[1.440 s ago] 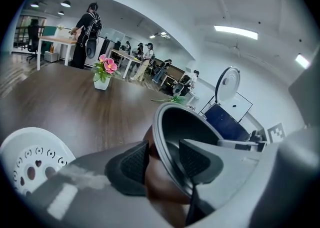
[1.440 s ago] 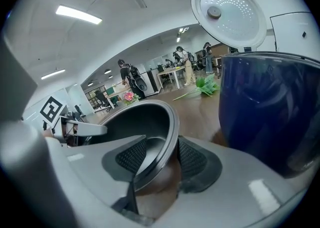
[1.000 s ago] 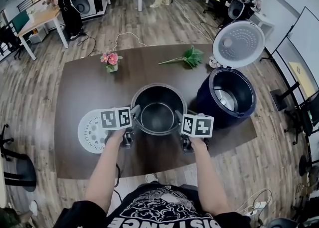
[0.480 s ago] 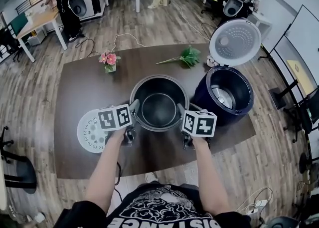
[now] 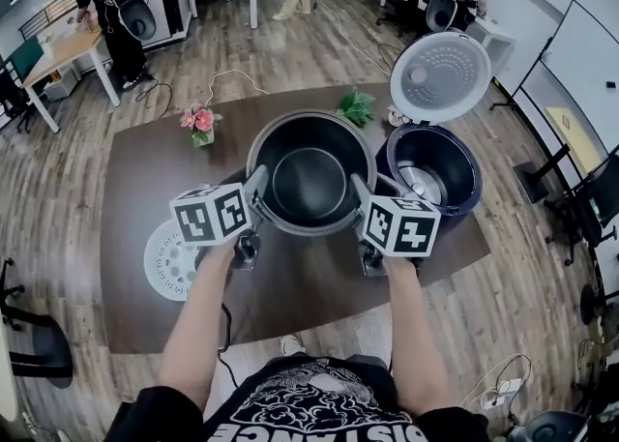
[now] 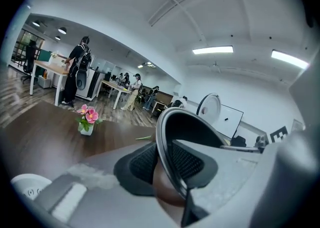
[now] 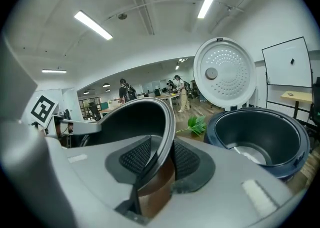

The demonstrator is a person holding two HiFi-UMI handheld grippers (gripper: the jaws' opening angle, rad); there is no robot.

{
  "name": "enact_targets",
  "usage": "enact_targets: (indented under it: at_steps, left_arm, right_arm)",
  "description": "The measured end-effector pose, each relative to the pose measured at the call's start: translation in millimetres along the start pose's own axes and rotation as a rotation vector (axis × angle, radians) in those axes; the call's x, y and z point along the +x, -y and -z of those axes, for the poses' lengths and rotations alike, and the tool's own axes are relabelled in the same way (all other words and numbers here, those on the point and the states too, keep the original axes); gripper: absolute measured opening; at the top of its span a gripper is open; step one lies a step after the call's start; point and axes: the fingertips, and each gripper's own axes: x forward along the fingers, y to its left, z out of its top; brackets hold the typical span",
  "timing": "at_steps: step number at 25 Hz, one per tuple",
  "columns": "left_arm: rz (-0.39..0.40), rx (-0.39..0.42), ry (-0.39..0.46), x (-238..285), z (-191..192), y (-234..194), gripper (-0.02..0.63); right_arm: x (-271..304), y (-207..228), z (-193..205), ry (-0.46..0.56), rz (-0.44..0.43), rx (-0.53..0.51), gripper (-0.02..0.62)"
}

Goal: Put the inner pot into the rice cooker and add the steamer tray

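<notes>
While the left gripper (image 6: 163, 159) and right gripper (image 7: 159, 158) each pinch the inner pot's (image 5: 308, 179) rim, it hangs over the table (image 5: 309, 295) beside the open, potless rice cooker (image 5: 450, 155). 2 jobs remain: seating it, then adding the steamer tray (image 5: 166, 264) lying on the table.

Pink flowers (image 5: 196, 122), green sprig (image 5: 356, 105)

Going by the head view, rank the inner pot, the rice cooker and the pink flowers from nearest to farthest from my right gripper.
1. inner pot: the right gripper is clamped on its rim, the pot lying to its left.
2. rice cooker: open, close by on the right.
3. pink flowers: far off to the left, beyond the pot.
</notes>
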Motion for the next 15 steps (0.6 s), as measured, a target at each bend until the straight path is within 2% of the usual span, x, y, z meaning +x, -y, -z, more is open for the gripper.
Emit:
enact_targets:
  at_steps: [6,15]
  left_arm:
    - [0.039,0.065,0.044,3.9,-30.9,28.1,0.098]
    - [0.113,0.118,0.097,9.1,-61.5,75.5,0.098]
  right_arm:
    - [-18.0,10.3,-32.3,0.074,0.027,-0.005,0.122]
    - [-54.3,29.8,-70.7,0.168,0.081,-0.002,0.114]
